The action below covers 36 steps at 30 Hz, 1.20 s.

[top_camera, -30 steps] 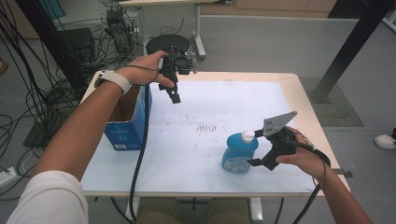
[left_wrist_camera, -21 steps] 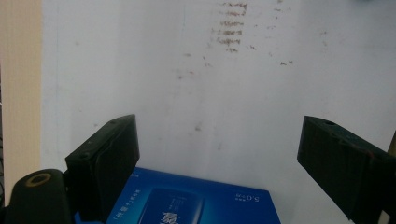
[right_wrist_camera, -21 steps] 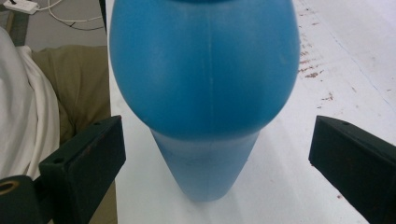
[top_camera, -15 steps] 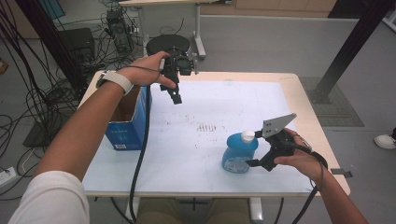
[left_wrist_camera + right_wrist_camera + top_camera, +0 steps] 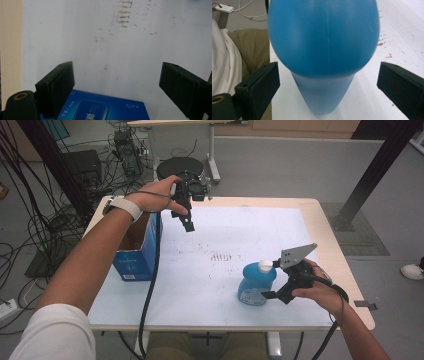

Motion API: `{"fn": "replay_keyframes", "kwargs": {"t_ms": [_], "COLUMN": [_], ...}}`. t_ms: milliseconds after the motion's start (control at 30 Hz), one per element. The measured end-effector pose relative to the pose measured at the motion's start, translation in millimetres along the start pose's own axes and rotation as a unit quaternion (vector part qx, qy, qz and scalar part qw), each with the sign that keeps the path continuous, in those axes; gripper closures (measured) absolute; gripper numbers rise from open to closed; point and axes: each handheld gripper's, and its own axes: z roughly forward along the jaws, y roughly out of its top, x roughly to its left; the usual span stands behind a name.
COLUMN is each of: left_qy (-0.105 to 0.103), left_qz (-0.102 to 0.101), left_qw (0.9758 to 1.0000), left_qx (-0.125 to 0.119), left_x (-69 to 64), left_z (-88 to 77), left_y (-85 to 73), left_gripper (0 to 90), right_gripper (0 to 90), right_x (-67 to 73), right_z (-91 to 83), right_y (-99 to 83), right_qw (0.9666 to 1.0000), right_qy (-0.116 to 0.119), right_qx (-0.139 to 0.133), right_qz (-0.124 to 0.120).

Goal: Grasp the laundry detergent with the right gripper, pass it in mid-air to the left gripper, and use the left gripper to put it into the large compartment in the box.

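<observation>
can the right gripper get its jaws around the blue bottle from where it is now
Probably yes. The right gripper has its jaws open on either side of the blue bottle, not touching it, and nothing stands between them.

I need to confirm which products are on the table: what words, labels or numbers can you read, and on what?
"5.0" followed by tiny characters: white print on the blue box, near its upper right corner.
White characters down the box's picture panel and left edge: too blurred to read.
Pale print on the box's front in the high view: too small to read.
Label on the blue bottle: too small to read.
</observation>
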Motion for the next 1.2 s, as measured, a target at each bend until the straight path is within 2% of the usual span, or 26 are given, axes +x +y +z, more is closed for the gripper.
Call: {"fn": "replay_keyframes", "kwargs": {"t_ms": [1200], "left_qy": [0.001], "left_qz": [-0.002], "left_qw": [1.0000], "left_qx": [0.000], "left_x": [0.7], "left_z": [-0.2], "left_y": [-1.0], "left_gripper": [13.3], "right_gripper": [4.8], "right_x": [0.1], "right_z": [-0.3], "right_y": [-0.8], "right_qw": [1.0000], "right_qy": [-0.004], "right_qx": [-0.007], "right_qz": [0.001]}}
